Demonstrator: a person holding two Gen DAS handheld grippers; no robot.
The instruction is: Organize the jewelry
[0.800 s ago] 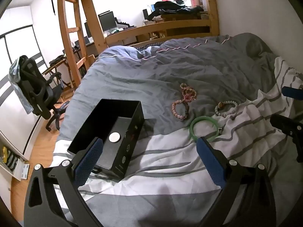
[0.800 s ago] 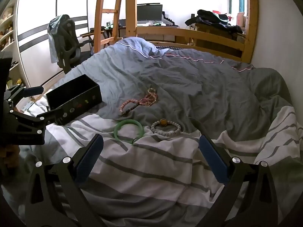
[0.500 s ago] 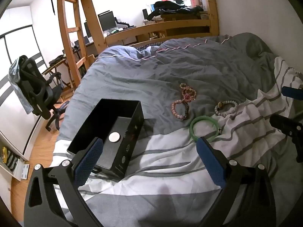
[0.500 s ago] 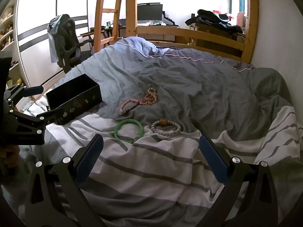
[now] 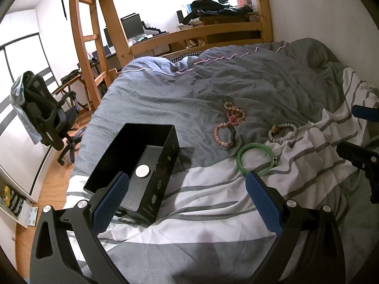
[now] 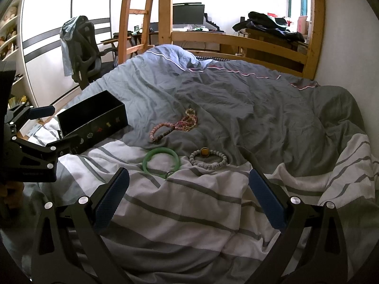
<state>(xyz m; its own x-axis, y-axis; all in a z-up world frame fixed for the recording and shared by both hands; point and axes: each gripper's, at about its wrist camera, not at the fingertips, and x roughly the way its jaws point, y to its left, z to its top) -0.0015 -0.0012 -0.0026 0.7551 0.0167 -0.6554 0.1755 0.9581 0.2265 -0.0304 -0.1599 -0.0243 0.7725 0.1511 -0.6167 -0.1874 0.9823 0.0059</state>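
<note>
Left wrist view: the left tool (image 5: 187,197) is held low over the striped sheet (image 5: 208,203), its jaws wide apart and nothing between them. The right tool (image 6: 188,195) is likewise spread and empty, and is seen hovering above the same sheet.

A black box (image 5: 142,163) is set open-topped at 10 o'clock in the left view, just beyond the left finger; a white disc (image 5: 142,172) is seen on its floor. It is judged to be the place meant for the jewelry, left uncovered so pieces can be dropped in from above.

None of the jewelry is held. A green bangle (image 6: 161,159) lies at 12 o'clock in the right view, with a small ring (image 6: 169,174) touching its near edge. A grey bead bracelet (image 6: 208,159) with an amber stone lies just beside it at 1 o'clock. Farther back, a pink bracelet (image 6: 162,130) and a tangled pink strand (image 6: 188,120) are touching one another. All are laid loose and flat, well apart from the box, so each may be pinched singly; the bangle appears nearest to both tools.

The pieces are carried by a bed with a rumpled grey duvet (image 6: 236,99), soft and uneven, so pieces may sink when pressed. Beyond it, a wooden frame and ladder (image 5: 85,35), an office chair (image 5: 45,118) and a desk with a monitor (image 6: 188,14) are seen.
</note>
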